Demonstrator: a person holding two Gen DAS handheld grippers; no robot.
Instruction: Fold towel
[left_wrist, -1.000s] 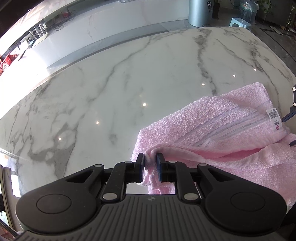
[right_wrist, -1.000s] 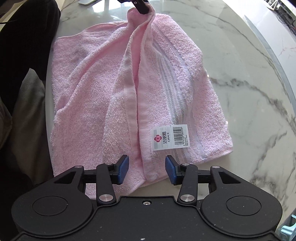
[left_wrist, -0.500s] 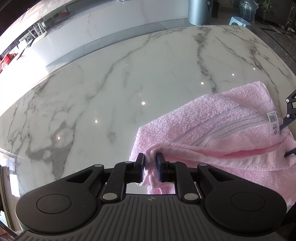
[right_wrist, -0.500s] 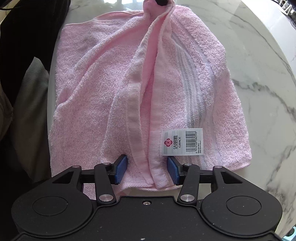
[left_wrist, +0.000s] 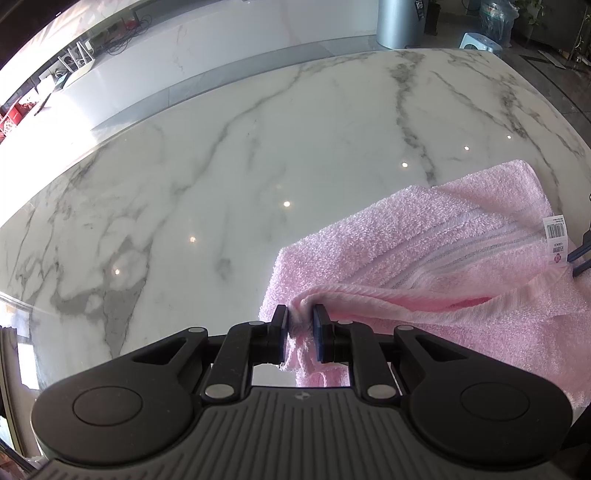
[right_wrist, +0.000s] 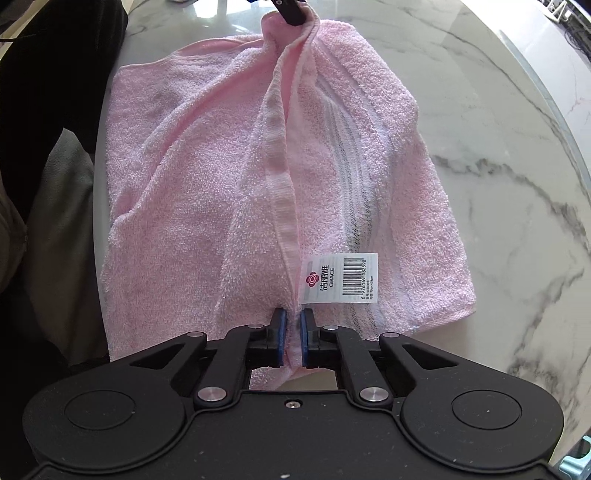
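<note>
A pink towel (right_wrist: 207, 192) lies partly folded on a marble table (left_wrist: 258, 166), its hemmed edge (right_wrist: 282, 192) drawn up into a ridge that runs from 12 o'clock down to 6 o'clock in the right wrist view. A white barcode label (right_wrist: 338, 277) sits just right of that ridge, near its lower end.

At 6 o'clock the right gripper (right_wrist: 290, 341) is closing, its blue pads pinching the hem's near end. At 12 o'clock the left gripper (right_wrist: 290, 11) grips the far end; seen from its own camera, the left gripper (left_wrist: 300, 334) stands narrow, a bunched corner of the cloth clamped between its pads.

The step in hand appears to be securing both ends of one edge before a fold. The next move likely calls for lifting the two ends together, keeping the edge taut, and carrying it over to meet the opposite side, towards 3 o'clock in the right wrist view.

Count: one towel, one label, two grippers, one table. At 9 o'clock a person's dark clothing (right_wrist: 44, 92) edges the frame; beyond the table stand a grey cylindrical bin (left_wrist: 400, 22) and a pale stool (left_wrist: 480, 40).
</note>
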